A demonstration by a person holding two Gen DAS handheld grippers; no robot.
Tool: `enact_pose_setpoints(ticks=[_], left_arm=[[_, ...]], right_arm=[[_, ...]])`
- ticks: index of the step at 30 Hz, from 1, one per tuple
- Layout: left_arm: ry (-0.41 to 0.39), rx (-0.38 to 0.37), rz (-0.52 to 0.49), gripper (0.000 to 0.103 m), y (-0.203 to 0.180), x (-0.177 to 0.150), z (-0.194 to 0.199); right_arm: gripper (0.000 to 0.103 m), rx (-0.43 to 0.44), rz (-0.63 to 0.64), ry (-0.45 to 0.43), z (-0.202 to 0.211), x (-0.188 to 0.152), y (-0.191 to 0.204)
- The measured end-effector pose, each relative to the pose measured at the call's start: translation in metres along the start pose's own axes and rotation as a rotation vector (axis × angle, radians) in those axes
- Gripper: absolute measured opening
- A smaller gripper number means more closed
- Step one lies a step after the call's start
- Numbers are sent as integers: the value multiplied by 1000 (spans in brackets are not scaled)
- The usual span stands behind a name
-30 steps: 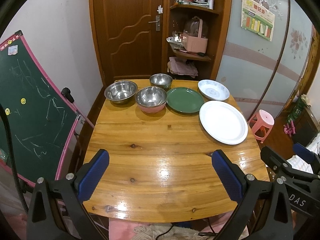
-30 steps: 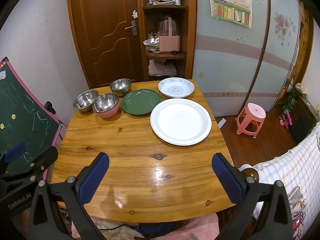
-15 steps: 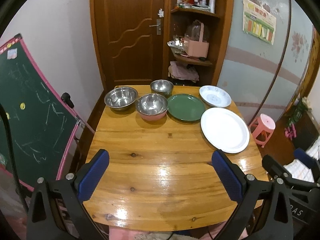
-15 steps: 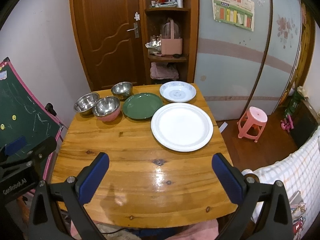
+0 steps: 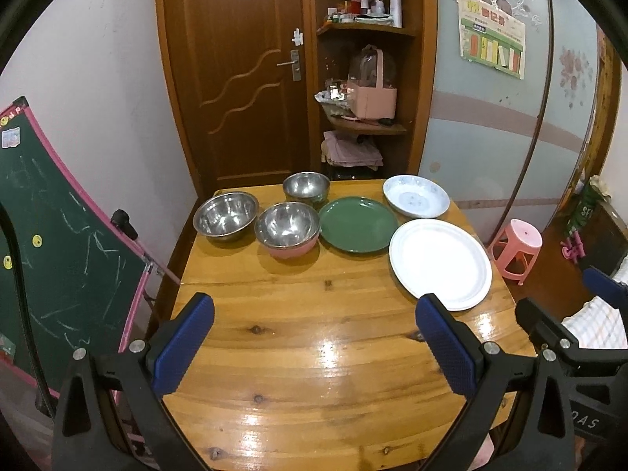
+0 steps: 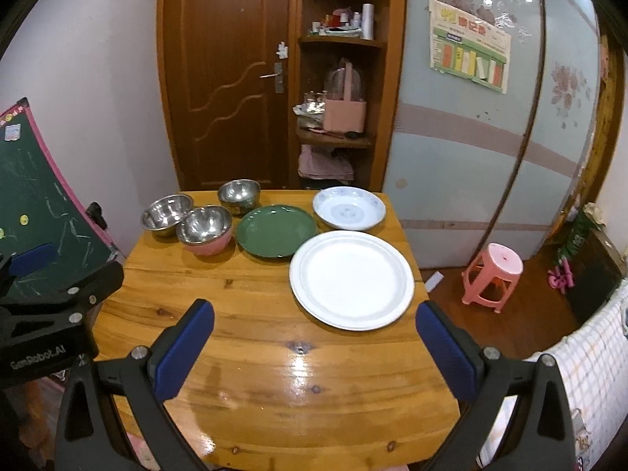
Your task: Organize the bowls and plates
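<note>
Left gripper (image 5: 314, 337) & right gripper (image 6: 314, 337) are hovering released (nothing between jaws) over counter (image 5: 314, 353); bowls, plates are sitting at far edge.

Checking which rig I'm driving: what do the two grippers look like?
Both match: black angular frames with silver bolts and blue textured pads on the jaws. The left gripper shows "GenRobot.AI" in white from the right view; the right gripper shows "DAS". A black cable hangs left.

The left gripper (image 5: 314, 337) hangs with jaws wide apart over the near wooden surface (image 5: 314, 353). Far across it sit three steel bowls (image 5: 225, 216), a green plate (image 5: 358, 224), a patterned dish (image 5: 416, 198) and a white plate (image 5: 439, 263).
</note>
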State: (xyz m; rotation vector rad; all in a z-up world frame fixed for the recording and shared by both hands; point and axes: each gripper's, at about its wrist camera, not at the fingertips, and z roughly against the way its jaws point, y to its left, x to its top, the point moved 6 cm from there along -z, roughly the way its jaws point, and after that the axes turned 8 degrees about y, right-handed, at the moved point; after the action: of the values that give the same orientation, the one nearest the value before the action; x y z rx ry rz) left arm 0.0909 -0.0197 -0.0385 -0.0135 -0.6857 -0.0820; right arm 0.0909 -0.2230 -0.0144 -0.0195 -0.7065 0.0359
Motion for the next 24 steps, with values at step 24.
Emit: enact_pose_setpoints(ticks=[24], left_arm=[[54, -157, 20, 102, -19, 58, -33]], right_arm=[[102, -24, 39, -71, 7, 61, -50]])
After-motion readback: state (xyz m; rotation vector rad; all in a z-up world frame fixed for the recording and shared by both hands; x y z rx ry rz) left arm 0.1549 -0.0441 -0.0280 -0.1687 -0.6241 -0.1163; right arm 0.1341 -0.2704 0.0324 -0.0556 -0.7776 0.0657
